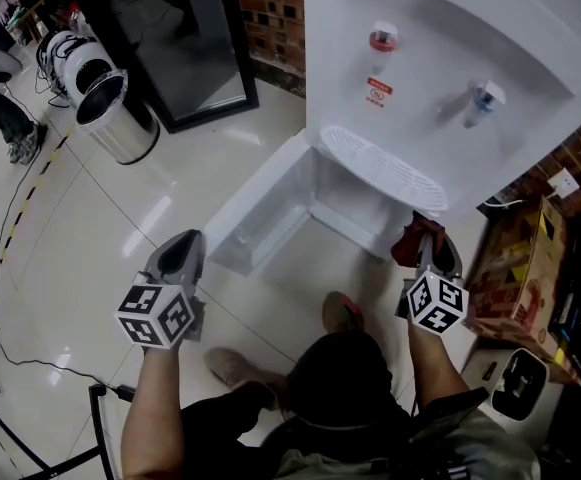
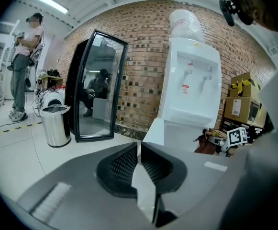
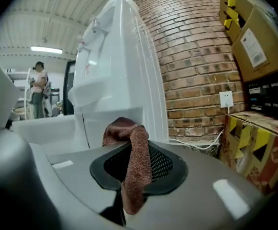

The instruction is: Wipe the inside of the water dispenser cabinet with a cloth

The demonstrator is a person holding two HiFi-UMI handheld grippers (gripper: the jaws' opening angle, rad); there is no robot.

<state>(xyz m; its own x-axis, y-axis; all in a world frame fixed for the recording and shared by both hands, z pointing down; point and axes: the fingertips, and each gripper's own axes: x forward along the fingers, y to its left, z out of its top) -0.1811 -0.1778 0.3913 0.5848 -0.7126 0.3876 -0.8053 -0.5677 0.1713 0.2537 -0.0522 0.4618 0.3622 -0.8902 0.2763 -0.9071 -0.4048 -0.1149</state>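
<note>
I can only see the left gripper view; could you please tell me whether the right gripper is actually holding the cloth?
Observer: Yes. In the right gripper view, the right gripper is shut on a reddish-brown cloth, which bunches above the grip and hangs below it.
Operator: Thank you. Is the cabinet door open wide?
Observer: The head view shows the door swung wide to the left, exposing the white inside of the cabinet.
Operator: And is the cloth inside yet?
Observer: It seems not. The right gripper view faces the outer side of the dispenser and a wall socket on the brick wall.
</note>
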